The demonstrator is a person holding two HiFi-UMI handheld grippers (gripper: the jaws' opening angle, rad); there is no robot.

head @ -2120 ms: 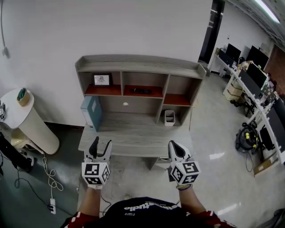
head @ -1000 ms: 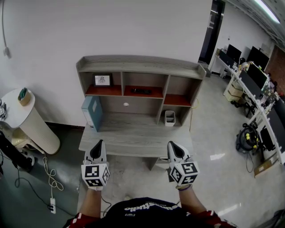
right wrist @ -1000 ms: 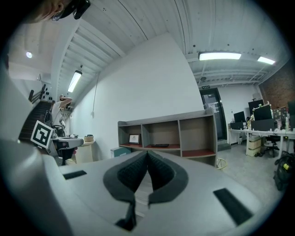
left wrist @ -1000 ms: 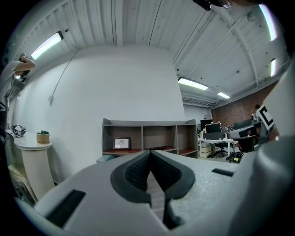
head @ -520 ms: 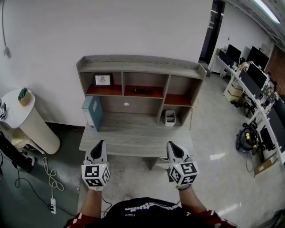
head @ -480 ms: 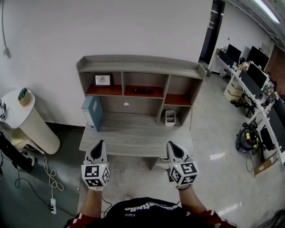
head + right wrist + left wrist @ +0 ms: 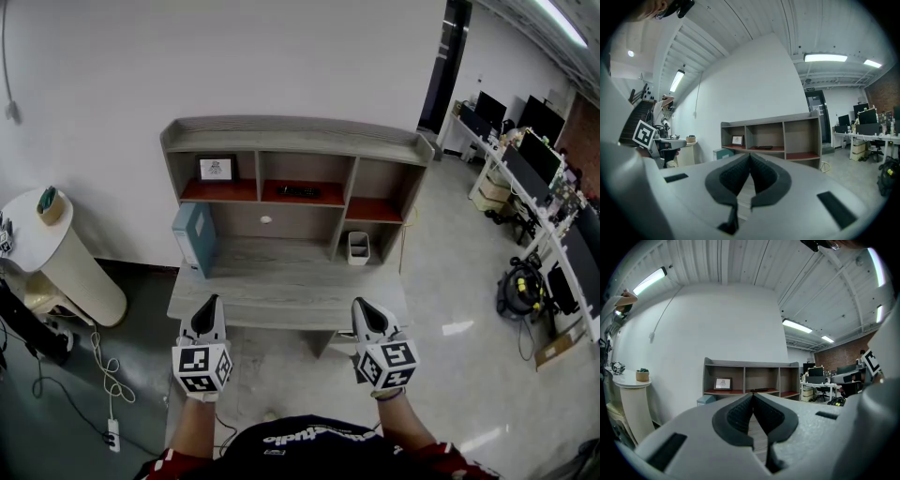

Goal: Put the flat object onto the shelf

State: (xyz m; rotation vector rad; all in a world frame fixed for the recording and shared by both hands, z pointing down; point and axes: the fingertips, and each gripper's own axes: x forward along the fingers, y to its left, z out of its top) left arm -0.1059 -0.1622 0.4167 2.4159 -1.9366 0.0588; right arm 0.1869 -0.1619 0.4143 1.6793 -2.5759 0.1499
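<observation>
Flat object, blue-grey, up on edge at the left end of the desk, tucked under the left compartment of the shelf. Not yet on a shelf board.

Head view first. Left gripper low at the left, over the desk's near edge, jaws pressed together, nothing in them. Right gripper level with it at the right, also closed and empty. Both well apart from the flat object. Up on the shelf: picture frame in the left compartment, dark slim item in the middle one. White cup on the desk below the right compartment. Round white table off to the left of the desk.

Over to the left gripper view. Dark pads meeting at the tip, no gap, nothing pinched. Beyond them the shelf straight ahead, frame in its left bay, flat object peeking out low at the left, round table at the far left.

Now the right gripper view. Same story: pads touching at the tip, nothing between. Shelf ahead and slightly right, flat object small and teal, low beside the shelf's left end.
</observation>
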